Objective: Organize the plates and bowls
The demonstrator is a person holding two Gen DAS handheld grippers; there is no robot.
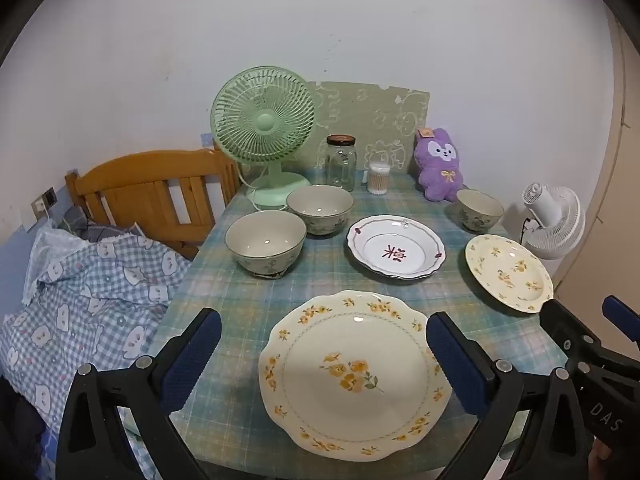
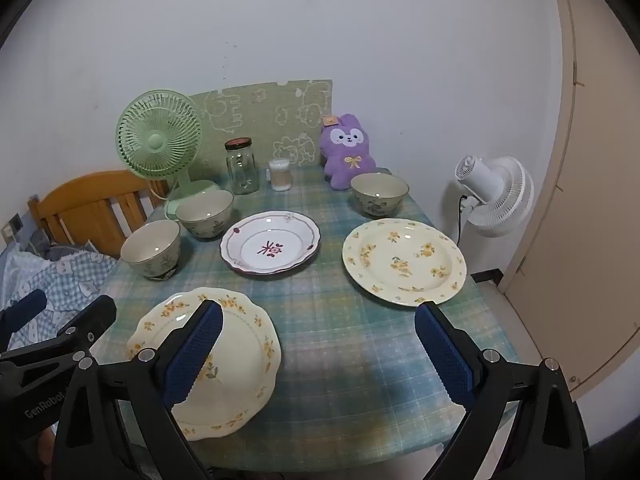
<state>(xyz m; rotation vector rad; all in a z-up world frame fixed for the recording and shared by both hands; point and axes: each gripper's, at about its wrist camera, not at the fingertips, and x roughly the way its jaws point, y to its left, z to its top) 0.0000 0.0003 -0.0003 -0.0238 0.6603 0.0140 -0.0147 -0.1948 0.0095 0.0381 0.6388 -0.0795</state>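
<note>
Two grippers agape, table edge near

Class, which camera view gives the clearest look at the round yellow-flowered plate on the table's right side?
The right wrist view: the round plate lies whole and unobstructed there. The left wrist view shows it squeezed toward the frame's edge, its near rim partly hidden by the right gripper.

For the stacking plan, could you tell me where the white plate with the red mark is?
The white plate sits mid-table in both views, between the paired bowls and the lone bowl.
</note>
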